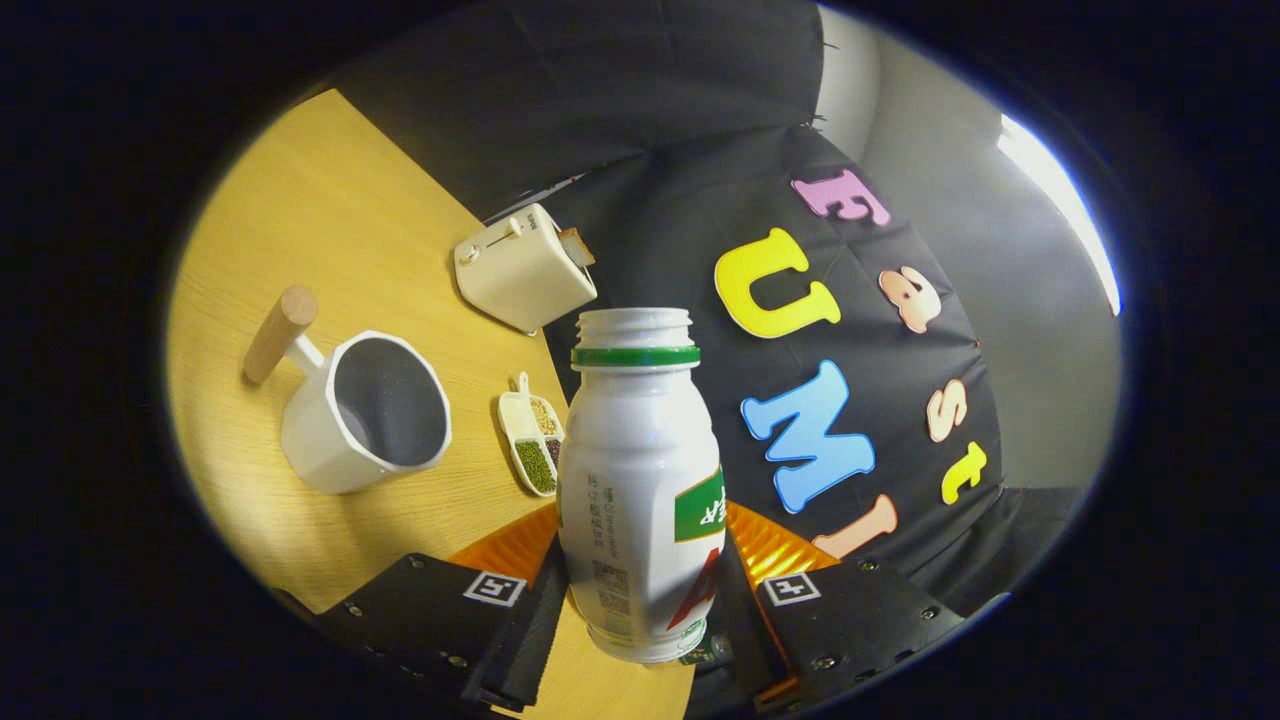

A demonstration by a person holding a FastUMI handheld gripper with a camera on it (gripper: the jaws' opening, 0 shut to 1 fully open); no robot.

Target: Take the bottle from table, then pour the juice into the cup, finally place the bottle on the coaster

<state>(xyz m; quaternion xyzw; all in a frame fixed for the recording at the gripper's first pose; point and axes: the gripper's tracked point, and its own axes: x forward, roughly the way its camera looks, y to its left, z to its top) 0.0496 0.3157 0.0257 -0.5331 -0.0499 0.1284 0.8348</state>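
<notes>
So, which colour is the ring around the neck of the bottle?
Green, seen best in the gripper view: the ring circles the white bottle held in the tool.

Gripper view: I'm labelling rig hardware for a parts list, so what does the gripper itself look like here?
The gripper has two flat, dark, blocky finger bodies dotted with small screws. Each carries a square black-and-white fiducial marker on its top face. Ribbed orange panels show on the finger parts beside the bottle. No cables or sleeve visible.
</notes>
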